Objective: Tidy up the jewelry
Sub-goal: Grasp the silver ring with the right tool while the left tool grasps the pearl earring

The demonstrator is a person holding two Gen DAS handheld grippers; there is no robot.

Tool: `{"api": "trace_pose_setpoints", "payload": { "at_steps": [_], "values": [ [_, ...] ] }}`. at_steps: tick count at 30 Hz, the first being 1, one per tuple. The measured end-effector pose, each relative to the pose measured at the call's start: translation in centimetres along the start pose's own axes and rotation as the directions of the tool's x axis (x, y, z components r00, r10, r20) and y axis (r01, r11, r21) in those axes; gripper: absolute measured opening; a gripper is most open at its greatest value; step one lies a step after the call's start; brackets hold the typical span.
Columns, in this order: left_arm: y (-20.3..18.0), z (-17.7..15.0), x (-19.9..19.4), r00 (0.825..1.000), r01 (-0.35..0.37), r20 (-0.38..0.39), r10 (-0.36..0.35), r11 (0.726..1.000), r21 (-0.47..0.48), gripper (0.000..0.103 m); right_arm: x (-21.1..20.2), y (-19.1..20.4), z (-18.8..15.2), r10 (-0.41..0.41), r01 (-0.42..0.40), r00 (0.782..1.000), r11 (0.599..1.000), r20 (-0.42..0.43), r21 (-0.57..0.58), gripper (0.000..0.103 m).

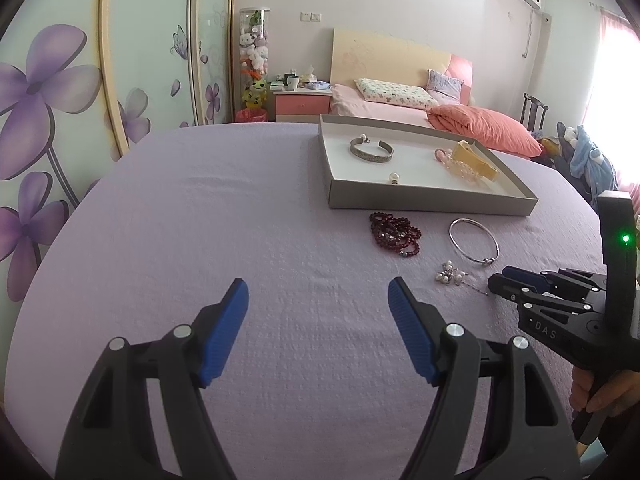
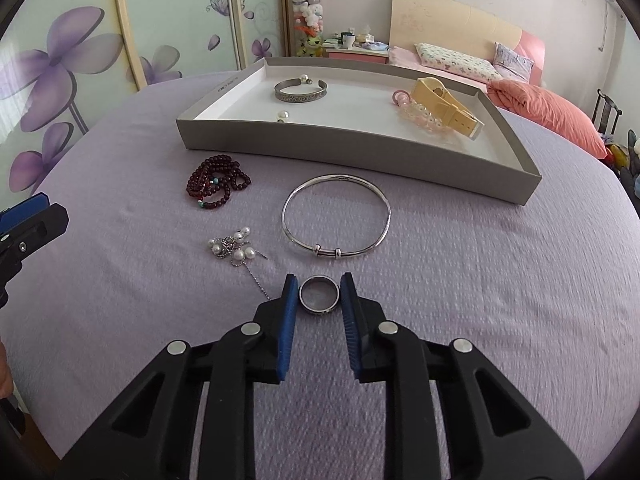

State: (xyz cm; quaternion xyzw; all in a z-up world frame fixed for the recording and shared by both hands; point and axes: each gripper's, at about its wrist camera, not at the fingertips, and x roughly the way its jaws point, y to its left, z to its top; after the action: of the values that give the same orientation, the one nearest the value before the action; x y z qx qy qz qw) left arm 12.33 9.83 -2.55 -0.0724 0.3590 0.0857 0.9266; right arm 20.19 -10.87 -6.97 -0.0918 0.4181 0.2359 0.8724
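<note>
The letters "DAS" stand in pale print on the black body of the right hand-held gripper point(image 1: 496, 282). Small print on the tray point(image 2: 224, 84) wall is too tiny to read.

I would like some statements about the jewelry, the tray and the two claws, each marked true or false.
1. The right claw has a silver ring between its fingers. True.
2. The dark red bead bracelet lies inside the grey tray. False: it lies on the purple cloth, in front of the tray.
3. The left claw is open and holds nothing. True.
4. The yellow watch lies on the cloth beside the thin silver bangle. False: the watch is in the tray; the bangle is on the cloth.
5. An engraved cuff bracelet lies in the tray. True.
</note>
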Motion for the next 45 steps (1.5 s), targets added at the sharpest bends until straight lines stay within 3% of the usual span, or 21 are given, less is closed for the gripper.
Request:
{"api": "trace_pose_setpoints", "payload": {
  "at_steps": [10, 21, 34, 45],
  "values": [
    [-2.9, 0.1, 0.7, 0.999, 0.035, -0.022, -0.034, 0.998, 0.043, 0.072, -1.0, -4.0, -0.3, -0.024, 0.023, 1.0, 0.995, 0.013, 0.1, 0.022],
    [-10.0, 0.0, 4.4, 0.992, 0.09, -0.096, -0.076, 0.985, 0.151, 0.072, -2.5, -8.4, -0.4, -0.022, 0.011, 0.998, 0.982, 0.06, 0.186, 0.022],
    [-13.1, 0.4, 8.6, 0.985, 0.076, -0.168, -0.045, 0.981, 0.179, 0.053, -2.6, -10.7, -0.3, -0.004, -0.013, 0.997, 0.976, 0.076, 0.217, 0.022],
    [-13.6, 0.8, 9.1, 0.982, 0.09, -0.178, -0.054, 0.975, 0.201, 0.043, -2.6, -10.9, -0.1, 0.016, -0.034, 0.997, 0.973, 0.079, 0.227, 0.022]
  ]
}}
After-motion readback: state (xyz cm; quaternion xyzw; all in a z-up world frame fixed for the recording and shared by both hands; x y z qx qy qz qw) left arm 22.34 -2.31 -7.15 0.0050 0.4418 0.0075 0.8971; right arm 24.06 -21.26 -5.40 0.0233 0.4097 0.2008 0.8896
